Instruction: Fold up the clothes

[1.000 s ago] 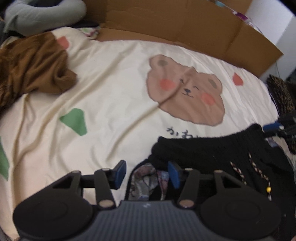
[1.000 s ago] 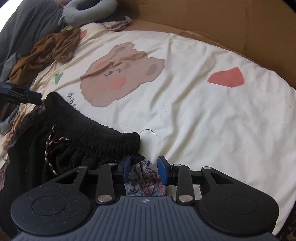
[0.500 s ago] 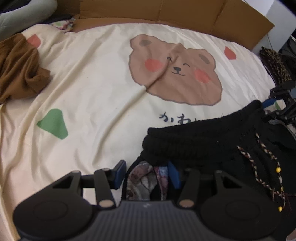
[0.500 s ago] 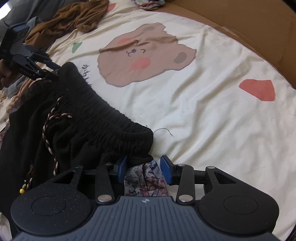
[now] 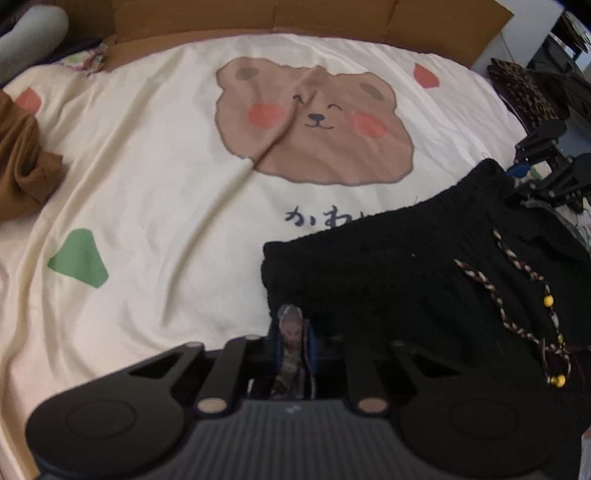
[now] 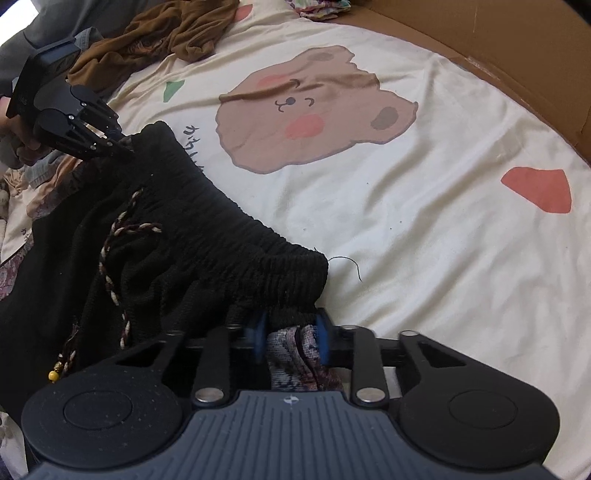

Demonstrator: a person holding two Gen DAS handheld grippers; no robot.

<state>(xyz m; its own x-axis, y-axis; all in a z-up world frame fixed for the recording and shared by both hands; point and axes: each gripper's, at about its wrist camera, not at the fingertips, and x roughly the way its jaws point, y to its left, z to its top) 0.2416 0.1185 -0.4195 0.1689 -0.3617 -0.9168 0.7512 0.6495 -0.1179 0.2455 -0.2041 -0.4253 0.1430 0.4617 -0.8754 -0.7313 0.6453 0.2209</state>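
Observation:
A black garment (image 5: 388, 266) with a ribbed elastic waistband and a braided drawstring (image 5: 513, 295) lies over the near part of the cream bear-print sheet (image 5: 147, 184). My left gripper (image 5: 293, 347) is shut on the waistband's left corner, and patterned lining shows between its pads. In the right wrist view my right gripper (image 6: 291, 332) is shut on the other corner of the black garment (image 6: 207, 221), again with patterned lining in the gap. Each view shows the opposite gripper at the far waistband end: left gripper (image 6: 110, 142), right gripper (image 5: 517, 173).
A crumpled brown garment (image 5: 22, 162) lies at the sheet's left edge. Cardboard (image 5: 295, 14) walls the far side. A grey pillow (image 5: 29, 40) sits back left, a leopard-print item (image 5: 524, 88) back right. A hand (image 6: 22, 147) holds the left gripper.
My left gripper's fingers have closed from wide apart onto the waistband corner. Both grippers have moved forward over the sheet, and the waistband is stretched out between them.

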